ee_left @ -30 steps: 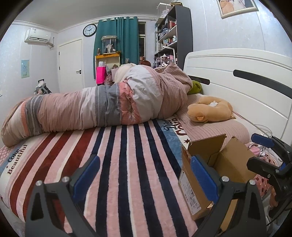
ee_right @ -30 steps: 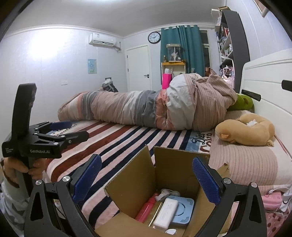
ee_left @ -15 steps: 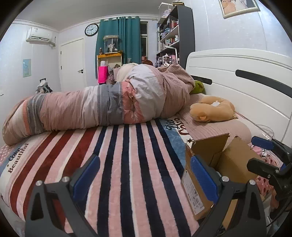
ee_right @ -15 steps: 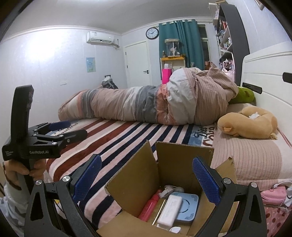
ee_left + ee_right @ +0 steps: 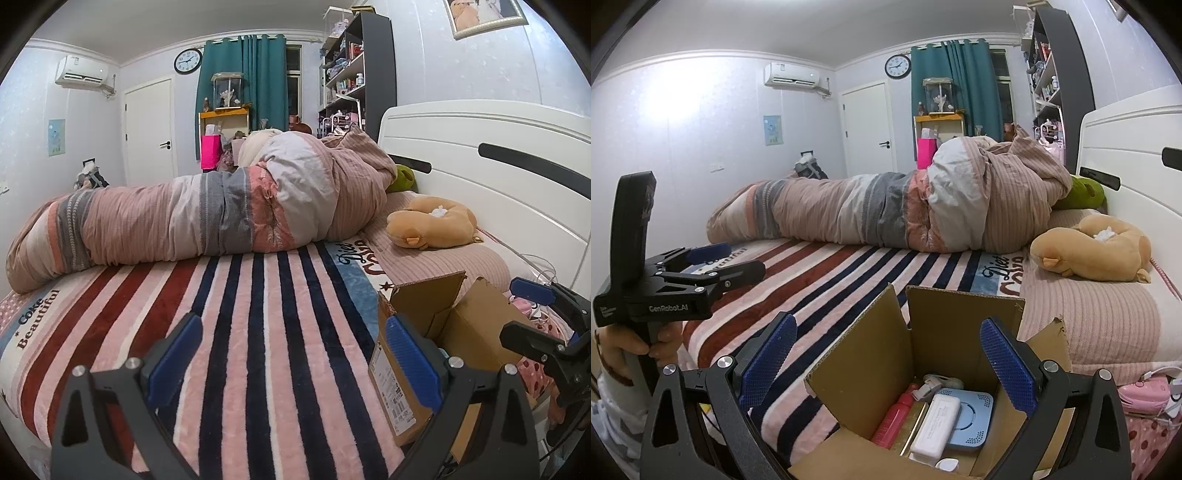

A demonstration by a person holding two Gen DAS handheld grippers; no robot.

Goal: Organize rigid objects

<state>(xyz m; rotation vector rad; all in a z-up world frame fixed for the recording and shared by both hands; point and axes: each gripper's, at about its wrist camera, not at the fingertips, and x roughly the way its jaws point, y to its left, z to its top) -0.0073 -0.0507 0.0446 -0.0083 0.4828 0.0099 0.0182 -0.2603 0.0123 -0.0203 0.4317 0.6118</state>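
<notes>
Right tool [image 5: 888, 363], jaws wide and empty, above open cardboard box [image 5: 964, 317]; white case [image 5: 936, 424] at 6 o'clock, nearer than left tool [image 5: 714, 260].

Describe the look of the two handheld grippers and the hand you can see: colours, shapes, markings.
Both are matte black, with angular frames, silver screws and blue textured pads on the fingers. The left gripper bears white "GenRobot.AI" lettering, a tall black upright block and a handle in a bare left hand with a white cuff. The right gripper shows triangular cut-outs.
</notes>
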